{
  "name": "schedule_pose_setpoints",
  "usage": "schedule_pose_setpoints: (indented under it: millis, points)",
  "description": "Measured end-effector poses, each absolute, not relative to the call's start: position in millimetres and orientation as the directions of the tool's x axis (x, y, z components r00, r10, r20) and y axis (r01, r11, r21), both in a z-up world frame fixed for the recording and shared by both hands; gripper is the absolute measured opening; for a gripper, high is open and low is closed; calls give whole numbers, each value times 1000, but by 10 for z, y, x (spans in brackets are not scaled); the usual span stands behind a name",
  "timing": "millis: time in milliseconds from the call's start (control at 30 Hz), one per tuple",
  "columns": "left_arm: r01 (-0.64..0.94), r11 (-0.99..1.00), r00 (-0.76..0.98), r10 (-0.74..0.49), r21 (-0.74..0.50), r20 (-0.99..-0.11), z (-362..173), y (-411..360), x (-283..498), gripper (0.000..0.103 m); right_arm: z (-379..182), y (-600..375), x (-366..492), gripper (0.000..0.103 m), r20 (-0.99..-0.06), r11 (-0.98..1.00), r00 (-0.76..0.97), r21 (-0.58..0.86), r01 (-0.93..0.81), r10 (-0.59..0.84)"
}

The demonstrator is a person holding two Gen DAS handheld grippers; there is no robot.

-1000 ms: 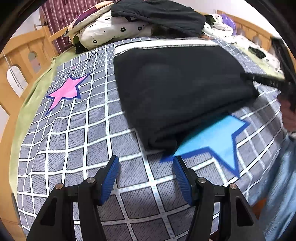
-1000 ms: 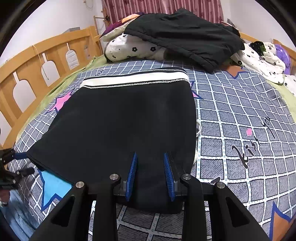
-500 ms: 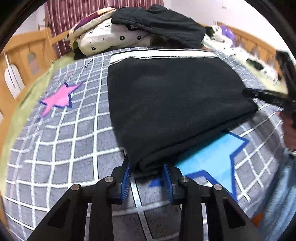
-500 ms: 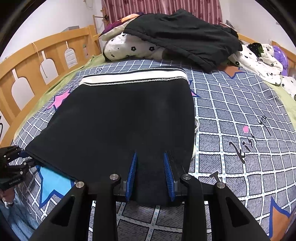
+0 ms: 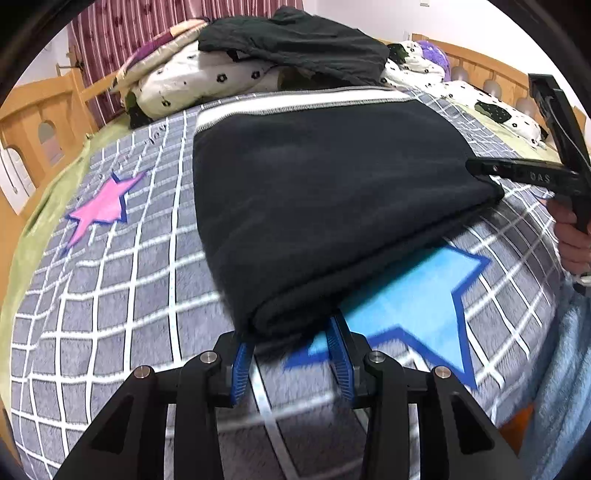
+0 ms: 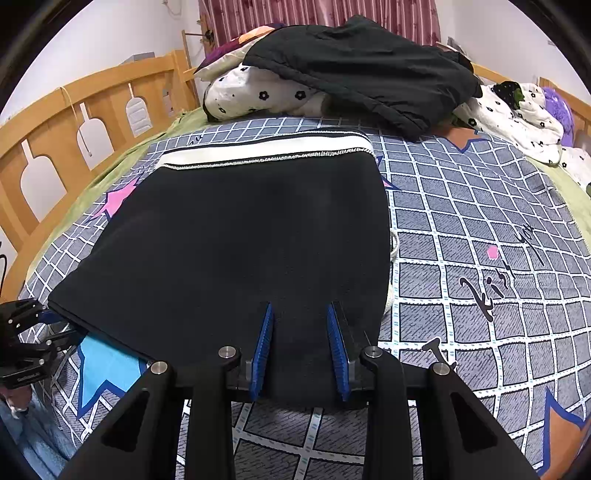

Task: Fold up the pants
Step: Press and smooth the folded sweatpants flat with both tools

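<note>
Pants: black pants (image 6: 236, 251), folded into a thick flat slab, lie in the middle of the bed on the grey checked blanket (image 6: 480, 229), near edge towards the person
Waistband: a white band (image 6: 266, 149) runs across the far end of the slab, towards the pillows
Left gripper: the left gripper (image 5: 291, 354) holds the near left corner of the fold, blue pads (image 5: 240, 365) pressed on either side of the bunched cloth, jaws closed on it
Right gripper: the right gripper (image 6: 300, 350) holds the near right corner, black cloth filling the gap between its blue pads (image 6: 263, 347), jaws closed on it
Fold edge: between the two grippers the near edge sits raised a little off the blanket, with a blue star (image 5: 413, 295) showing under it
Blanket marks: a pink star (image 5: 101, 206) lies left of the slab, apart from it
Far end of bed: a white flowered pillow (image 6: 258, 96) with a dark jacket (image 6: 369, 70) heaped on top
Surround: wooden bed rail (image 6: 74, 122) on the left side, maroon curtain (image 6: 314, 14) behind
</note>
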State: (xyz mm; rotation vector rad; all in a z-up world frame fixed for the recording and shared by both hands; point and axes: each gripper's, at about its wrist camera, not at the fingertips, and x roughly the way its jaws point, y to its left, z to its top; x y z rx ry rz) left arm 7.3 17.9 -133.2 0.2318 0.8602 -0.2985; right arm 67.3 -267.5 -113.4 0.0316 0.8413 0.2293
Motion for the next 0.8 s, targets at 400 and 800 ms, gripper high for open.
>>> schedule_pose_setpoints:
  millis: [400, 800]
  points:
    - [216, 976, 650, -132, 15, -749, -1418, 308, 56, 17, -1164, -2610, 649, 30, -741, 976, 645, 64, -209, 187]
    - [151, 981, 657, -193, -124, -729, -999, 625, -154, 44, -1020, -2685, 664, 42, -714, 980, 680, 46, -192, 167]
